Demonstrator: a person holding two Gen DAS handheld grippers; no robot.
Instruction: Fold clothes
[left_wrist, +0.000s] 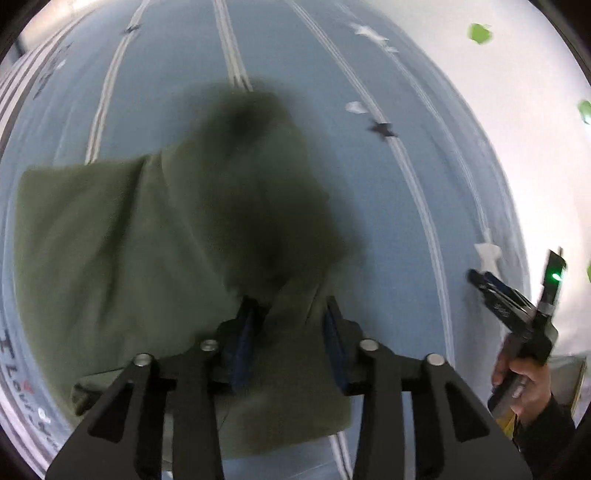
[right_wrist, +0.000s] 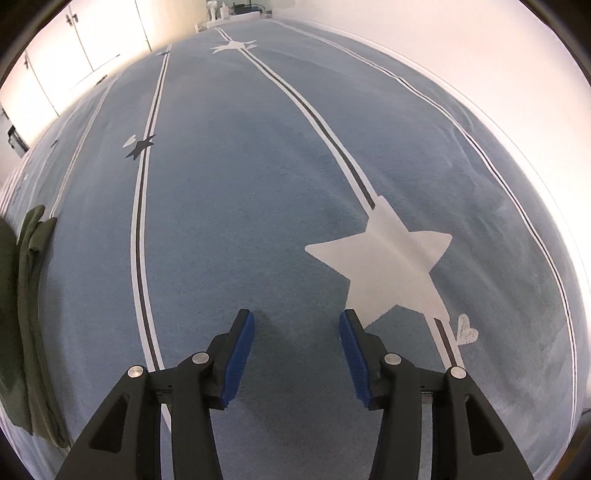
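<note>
A: Where's the garment?
B: The olive fleece garment (left_wrist: 110, 236) lies on the blue carpet (right_wrist: 236, 206), matte and soft, partly folded; a blurred flap drapes between the left gripper (left_wrist: 290, 317) pads.
A: Gripped?
B: Hard to say; the jaws stand apart, seemingly released.
A: The right gripper (right_wrist: 297, 347)?
B: Parted, nothing between, above a white star (right_wrist: 388, 266).

green garment (left_wrist: 155, 236) blurred, perhaps between jaws
</note>
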